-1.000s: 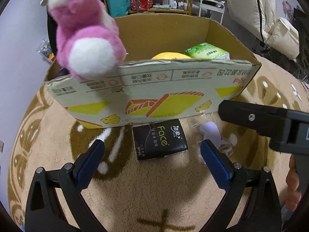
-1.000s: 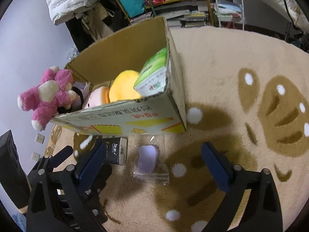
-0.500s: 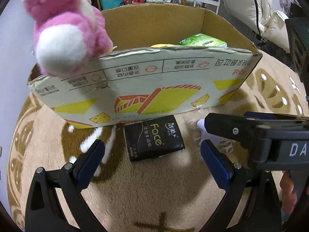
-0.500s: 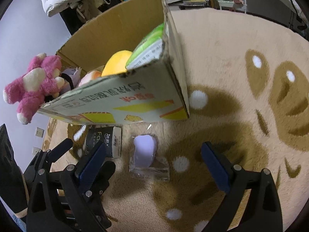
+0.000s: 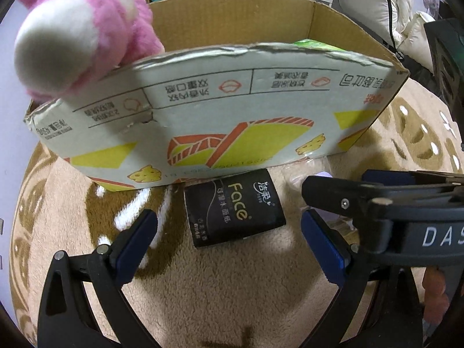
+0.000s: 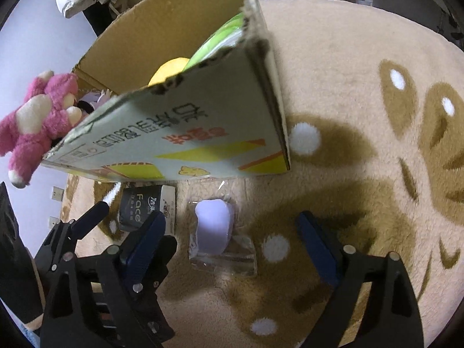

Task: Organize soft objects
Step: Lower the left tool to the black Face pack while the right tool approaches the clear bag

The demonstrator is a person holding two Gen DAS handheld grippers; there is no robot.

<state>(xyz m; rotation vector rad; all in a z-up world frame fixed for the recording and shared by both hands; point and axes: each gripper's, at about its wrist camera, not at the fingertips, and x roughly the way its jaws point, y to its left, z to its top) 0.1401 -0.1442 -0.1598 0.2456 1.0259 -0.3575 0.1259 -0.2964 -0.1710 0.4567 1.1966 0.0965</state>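
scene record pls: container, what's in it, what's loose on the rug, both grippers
container: cardboard box on rug
in box: green pack, yellow soft item
on box rim: pink plush
loose: black tissue pack; lilac item in clear bag
left gripper: open, around tissue pack
right gripper: closing, lilac item between, pads not touching

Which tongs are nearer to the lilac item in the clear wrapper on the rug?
Right. The right tongs, closing, have the lilac item between their tips, not yet touched. The left tongs straddle the black tissue pack beside it.
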